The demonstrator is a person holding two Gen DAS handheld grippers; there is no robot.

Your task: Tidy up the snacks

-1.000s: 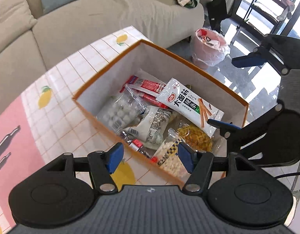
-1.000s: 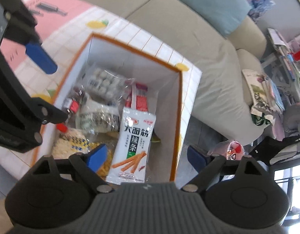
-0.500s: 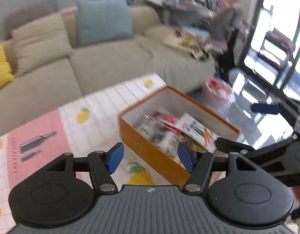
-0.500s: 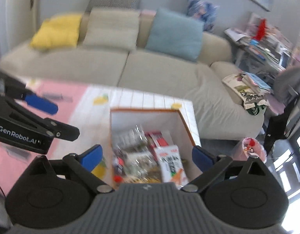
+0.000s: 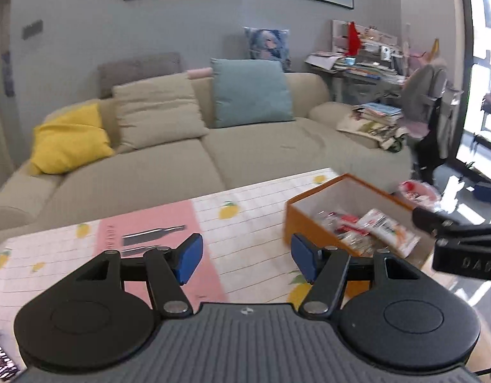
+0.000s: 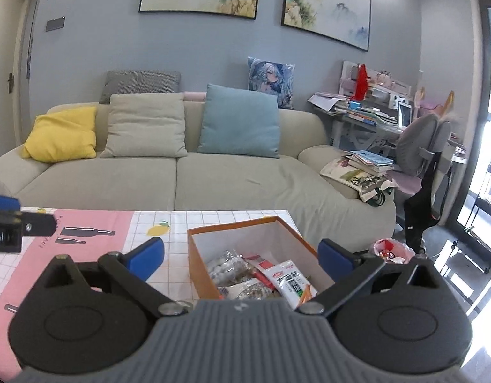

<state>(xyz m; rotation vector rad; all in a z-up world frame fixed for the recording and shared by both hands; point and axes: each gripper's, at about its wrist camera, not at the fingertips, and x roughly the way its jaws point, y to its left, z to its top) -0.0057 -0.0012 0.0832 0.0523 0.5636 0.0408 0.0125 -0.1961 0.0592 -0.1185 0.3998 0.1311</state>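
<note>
While both tongs hang released and empty, right gripper (image 6: 240,257) just widening, the snack box (image 6: 200,255) lies straight ahead below it, right of left gripper (image 5: 243,257).

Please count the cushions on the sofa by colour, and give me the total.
Yellow cushion: 1
Beige cushion: 1
Light blue cushion: 1
Grey striped cushion: 1
Printed picture cushion: 1
Total: 5
</note>
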